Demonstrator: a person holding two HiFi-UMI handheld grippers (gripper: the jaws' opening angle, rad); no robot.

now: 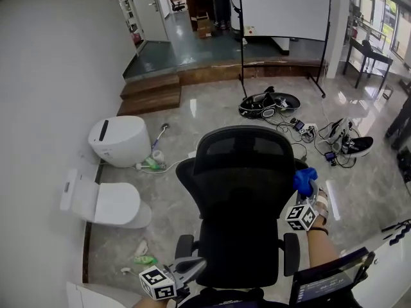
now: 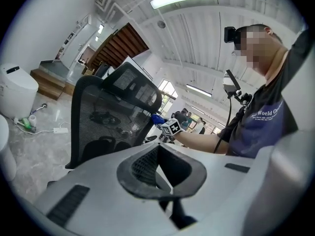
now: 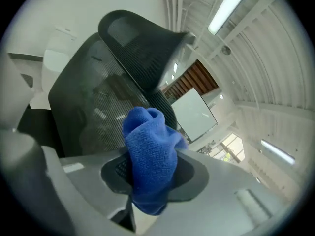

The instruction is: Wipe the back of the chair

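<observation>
A black mesh office chair stands in the middle of the head view, its back [image 1: 241, 185] facing me under a curved headrest [image 1: 244, 147]. My right gripper [image 1: 308, 191] is shut on a bunched blue cloth [image 1: 305, 179] at the right edge of the chair back. In the right gripper view the cloth [image 3: 150, 156] bulges out between the jaws, close to the mesh [image 3: 93, 107]. My left gripper [image 1: 189, 269] hangs low by the chair's left armrest [image 1: 185, 244], shut on nothing. The left gripper view shows the chair back [image 2: 103, 127] from the side and the cloth [image 2: 157, 118] beyond it.
Two white toilets [image 1: 119, 140] [image 1: 106, 204] stand on the floor at the left by the wall. Cables, a power strip [image 1: 308, 132] and shoes [image 1: 356, 146] lie on the floor right of the chair. A whiteboard [image 1: 282, 8] and wooden steps [image 1: 151, 94] are further back.
</observation>
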